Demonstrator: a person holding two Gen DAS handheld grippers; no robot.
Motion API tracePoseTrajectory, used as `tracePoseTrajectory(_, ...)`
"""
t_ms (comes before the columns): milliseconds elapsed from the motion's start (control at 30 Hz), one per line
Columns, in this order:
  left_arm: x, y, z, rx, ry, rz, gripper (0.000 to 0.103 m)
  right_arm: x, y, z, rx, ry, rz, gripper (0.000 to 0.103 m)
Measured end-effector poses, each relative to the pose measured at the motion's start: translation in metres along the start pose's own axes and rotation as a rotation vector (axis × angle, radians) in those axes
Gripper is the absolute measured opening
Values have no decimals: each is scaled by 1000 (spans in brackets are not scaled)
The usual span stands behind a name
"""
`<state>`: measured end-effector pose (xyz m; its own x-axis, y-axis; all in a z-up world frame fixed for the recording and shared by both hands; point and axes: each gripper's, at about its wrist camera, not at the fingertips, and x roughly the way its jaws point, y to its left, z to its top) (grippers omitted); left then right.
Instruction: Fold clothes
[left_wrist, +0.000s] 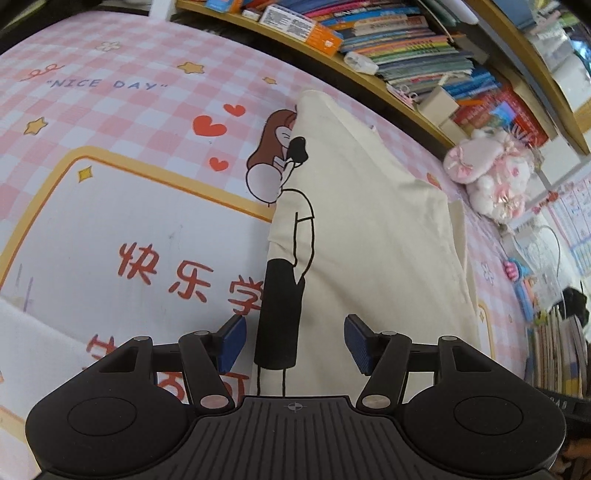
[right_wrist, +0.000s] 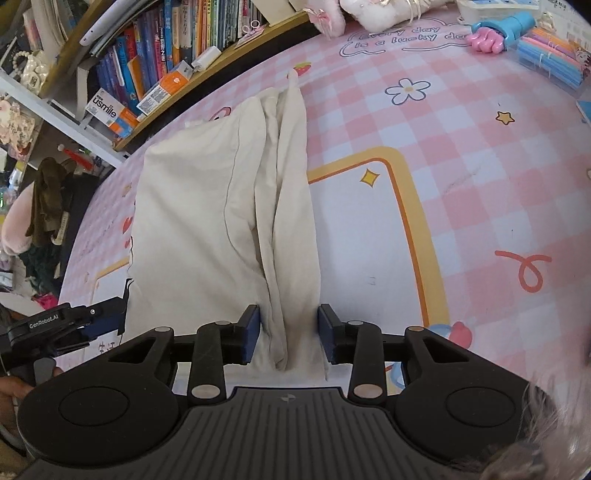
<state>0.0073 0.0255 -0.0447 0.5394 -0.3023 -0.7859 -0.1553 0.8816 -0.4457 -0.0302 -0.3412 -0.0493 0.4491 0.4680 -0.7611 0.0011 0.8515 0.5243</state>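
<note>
While the cream shirt (left_wrist: 369, 229) lies lengthwise on the table (left_wrist: 110, 110), both tongs, left (left_wrist: 294, 343) and right (right_wrist: 288, 334), stand apart, straddling its near hem; seemingly poised to pinch.

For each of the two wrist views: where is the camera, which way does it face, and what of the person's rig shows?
Left wrist: sits behind the left gripper, facing along the cream garment toward the bookshelf; own jaws open.
Right wrist: sits behind the right gripper, facing along the garment's bunched edge; own jaws open around the fold, with the left gripper at the lower left.
Shared: garment, pink checked mat, bookshelf, plush toy.
</note>
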Motion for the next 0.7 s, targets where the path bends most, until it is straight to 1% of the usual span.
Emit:
tracePoseTrajectory(67, 0, 0, 0, -22, 2, 6, 55, 1, 1, 0, -15, 3, -6, 27)
tracePoseTrajectory(100, -1, 0, -1, -30, 8, 4, 50, 1, 2, 0, -23, 5, -9, 25)
tracePoseTrajectory(133, 0, 0, -3, -35, 21, 2, 29, 2, 3, 1, -31, 6, -11, 24)
tracePoseTrajectory(167, -1, -1, -5, -33, 33, 6, 14, 2, 3, 1, -38, 8, -14, 23)
tracePoseTrajectory(200, -2, -2, -6, -29, 41, 3, 8, 3, 4, 1, -46, 10, -17, 23)
tracePoseTrajectory(233, -5, -4, -7, -22, 39, -3, 5, 3, 5, 1, -53, 11, -20, 22)
tracePoseTrajectory(267, -13, -9, -9, -10, 14, -14, 5, 4, 5, 1, -61, 13, -23, 22)
tracePoseTrajectory(367, -41, -23, -12, 58, -82, -45, 4, 4, 6, 1, -74, 16, -27, 22)
tracePoseTrajectory(433, -41, -12, -10, 24, -66, -28, 4, 4, 6, 1, -76, 21, -23, 22)
tracePoseTrajectory(500, -25, 8, -10, -45, 4, 19, 4, 5, 8, -1, -79, 30, -7, 22)
tracePoseTrajectory(533, -21, 14, -12, -55, 13, 17, 4, 6, 9, -2, -83, 35, 3, 23)
tracePoseTrajectory(567, -17, 17, -14, -56, 15, 16, 5, 6, 10, -3, -89, 39, 10, 24)
tracePoseTrajectory(633, -17, 13, -16, -20, 4, 24, 7, 5, 11, -4, -101, 41, 9, 25)
tracePoseTrajectory(700, -17, 11, -18, 0, 10, 29, 9, 3, 9, -4, -99, 42, 8, 25)
